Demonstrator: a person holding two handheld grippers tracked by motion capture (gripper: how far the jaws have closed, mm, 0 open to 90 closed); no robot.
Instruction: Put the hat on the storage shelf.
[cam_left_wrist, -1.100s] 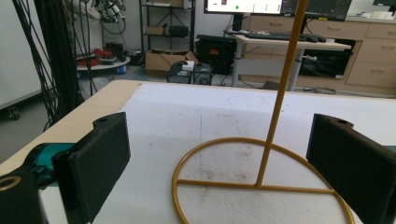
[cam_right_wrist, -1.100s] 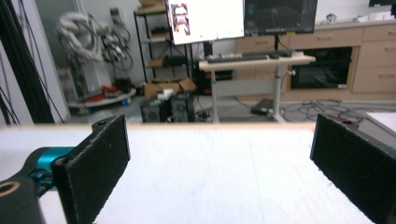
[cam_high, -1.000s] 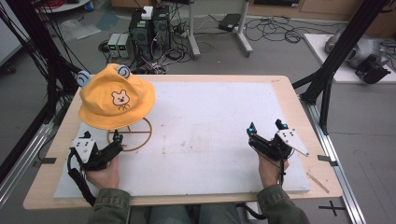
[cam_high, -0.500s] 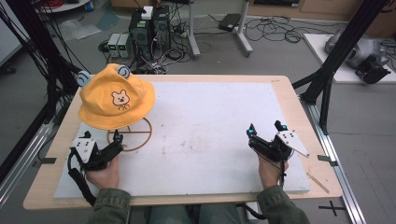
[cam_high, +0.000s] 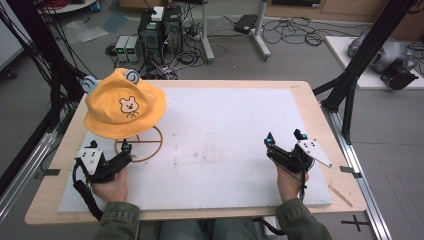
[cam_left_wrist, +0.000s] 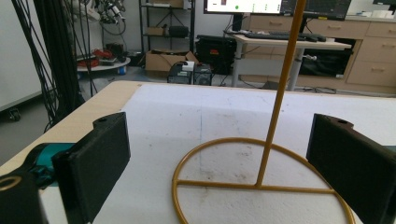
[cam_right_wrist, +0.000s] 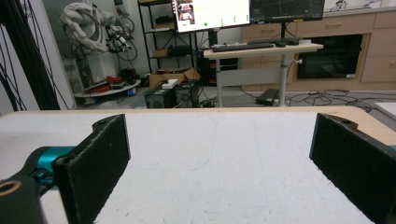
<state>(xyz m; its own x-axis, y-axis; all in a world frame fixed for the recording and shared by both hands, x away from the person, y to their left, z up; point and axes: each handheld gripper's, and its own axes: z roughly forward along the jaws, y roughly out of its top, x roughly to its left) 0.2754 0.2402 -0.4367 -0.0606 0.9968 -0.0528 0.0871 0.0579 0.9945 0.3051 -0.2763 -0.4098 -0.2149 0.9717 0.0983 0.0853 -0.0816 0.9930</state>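
A yellow bucket hat (cam_high: 125, 105) with a bear face and two small ears sits on top of a yellow wire stand (cam_high: 150, 149) at the left of the white board. My left gripper (cam_high: 112, 150) rests on the board just in front of the stand's ring base, open and holding nothing. In the left gripper view the stand's pole (cam_left_wrist: 275, 102) and ring rise between and beyond the wide-apart jaws of the left gripper (cam_left_wrist: 219, 126). My right gripper (cam_high: 284, 137) lies at the right of the board, open and empty. The right gripper (cam_right_wrist: 222, 123) faces bare board.
The white board (cam_high: 225, 125) lies on a wooden table (cam_high: 305, 100). Black frame posts (cam_high: 350, 75) stand at the table's left and right sides. Computers and cables (cam_high: 160, 30) are on the floor beyond the far edge.
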